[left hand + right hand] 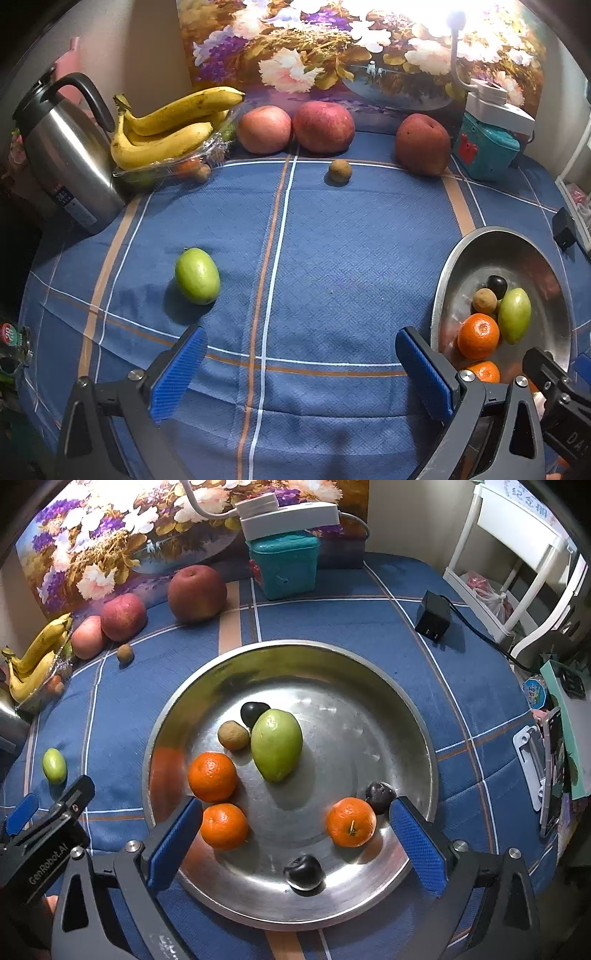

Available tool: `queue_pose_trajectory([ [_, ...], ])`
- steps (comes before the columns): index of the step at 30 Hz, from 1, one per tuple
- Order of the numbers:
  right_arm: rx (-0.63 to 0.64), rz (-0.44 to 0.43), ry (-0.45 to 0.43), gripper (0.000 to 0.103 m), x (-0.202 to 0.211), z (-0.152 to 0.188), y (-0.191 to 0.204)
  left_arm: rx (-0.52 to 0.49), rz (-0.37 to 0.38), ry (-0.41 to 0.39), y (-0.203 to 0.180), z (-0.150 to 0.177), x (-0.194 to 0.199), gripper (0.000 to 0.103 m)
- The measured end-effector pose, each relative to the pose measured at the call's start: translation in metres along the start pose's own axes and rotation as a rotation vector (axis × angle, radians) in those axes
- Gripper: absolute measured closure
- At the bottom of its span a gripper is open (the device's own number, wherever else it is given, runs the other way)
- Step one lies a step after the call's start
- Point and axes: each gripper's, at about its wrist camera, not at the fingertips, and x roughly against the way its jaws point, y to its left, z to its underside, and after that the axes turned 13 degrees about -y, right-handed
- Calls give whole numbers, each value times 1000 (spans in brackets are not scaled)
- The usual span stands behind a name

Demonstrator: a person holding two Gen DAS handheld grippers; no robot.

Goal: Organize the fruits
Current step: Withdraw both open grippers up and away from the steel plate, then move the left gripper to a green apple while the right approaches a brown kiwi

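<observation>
Three oranges (212,776) – two green fruits (276,745) in bowl (413,716).

- The right gripper (295,843) hangs over the steel bowl (369,672), jaws spread wide with nothing between them.
- In the bowl lie a large green fruit (277,744), three oranges (212,776), a small brown fruit (233,735) and three dark plums (304,872).
- On the blue checked table (332,616), a small green fruit (54,765) lies left of the bowl.
- Three apples (197,592) and bananas (35,657) line the far edge.
</observation>
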Motion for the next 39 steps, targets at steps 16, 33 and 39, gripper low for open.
queue_pose_trajectory([
  [16,-37,-47,-27,2,0,0,1,-47,-81,-78,2,-7,5,0],
  [33,-10,-88,-46,2,-1,3,22,13,-68,-106,37,-14,1,0],
  [39,8,-98,-71,2,-1,3,33,0,-97,-133,57,-19,2,0],
])
